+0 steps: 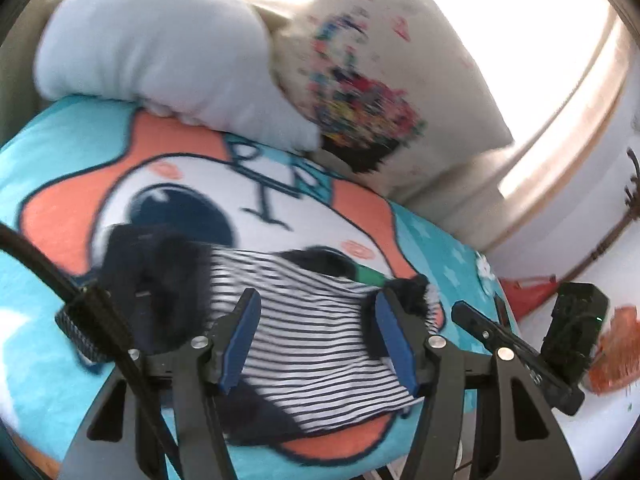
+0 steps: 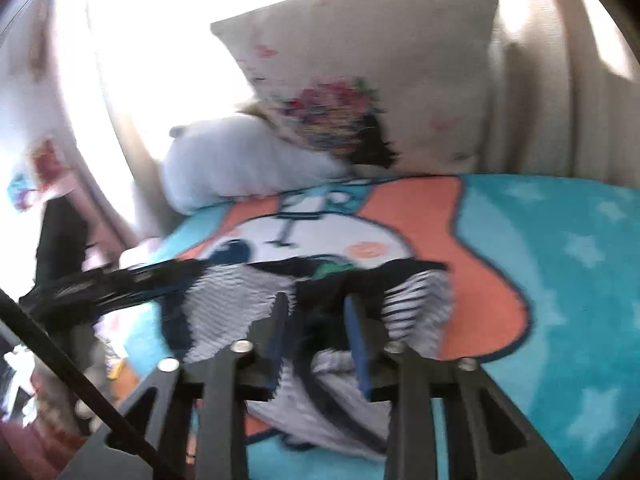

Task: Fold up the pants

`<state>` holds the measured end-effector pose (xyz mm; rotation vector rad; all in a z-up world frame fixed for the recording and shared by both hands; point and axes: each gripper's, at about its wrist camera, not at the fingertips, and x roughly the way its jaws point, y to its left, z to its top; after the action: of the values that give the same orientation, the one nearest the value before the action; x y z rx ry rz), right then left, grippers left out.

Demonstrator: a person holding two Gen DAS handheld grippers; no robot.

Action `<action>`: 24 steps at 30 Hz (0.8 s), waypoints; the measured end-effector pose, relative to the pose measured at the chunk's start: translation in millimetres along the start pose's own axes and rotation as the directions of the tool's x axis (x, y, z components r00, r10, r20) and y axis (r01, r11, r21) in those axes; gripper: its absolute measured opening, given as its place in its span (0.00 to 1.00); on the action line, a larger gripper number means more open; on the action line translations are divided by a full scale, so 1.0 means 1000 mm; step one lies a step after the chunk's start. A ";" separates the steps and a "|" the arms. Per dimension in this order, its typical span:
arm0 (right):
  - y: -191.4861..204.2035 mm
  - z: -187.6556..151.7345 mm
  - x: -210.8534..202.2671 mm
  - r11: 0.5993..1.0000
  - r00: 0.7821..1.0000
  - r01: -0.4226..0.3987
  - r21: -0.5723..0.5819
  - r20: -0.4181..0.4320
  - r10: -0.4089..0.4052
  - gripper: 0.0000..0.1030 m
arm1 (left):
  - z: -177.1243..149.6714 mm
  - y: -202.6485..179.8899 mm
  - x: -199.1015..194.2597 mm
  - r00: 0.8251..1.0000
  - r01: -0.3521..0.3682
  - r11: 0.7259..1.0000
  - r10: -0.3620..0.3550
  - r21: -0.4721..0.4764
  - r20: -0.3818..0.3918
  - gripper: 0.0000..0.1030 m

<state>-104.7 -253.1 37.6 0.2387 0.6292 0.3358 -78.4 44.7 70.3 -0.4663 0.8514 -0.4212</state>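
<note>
a home, likely a child's bedroom. a bed or couch carries a cartoon blanket (image 1: pixel 48 160), a white pillow (image 1: pixel 152 44) and a flowered cushion (image 1: pixel 384 60). bright window light falls behind them.

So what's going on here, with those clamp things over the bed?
A person is folding striped pants on a cartoon blanket, using a handheld gripper in each hand. The left gripper is open above the pants, gripping nothing. The right gripper has a dark bunch of the pants between its fingers. Two pillows sit behind.
</note>
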 end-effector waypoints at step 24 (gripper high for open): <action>0.104 0.022 0.065 0.980 0.983 -0.105 -0.168 -0.168 0.077 0.59 | -0.014 0.094 -0.066 0.984 -0.082 0.968 0.117 -0.236 0.138 0.57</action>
<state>-66.3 -135.4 53.4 0.0705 0.7447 0.5004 -112.5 153.5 51.1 -0.6582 0.7760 -0.1916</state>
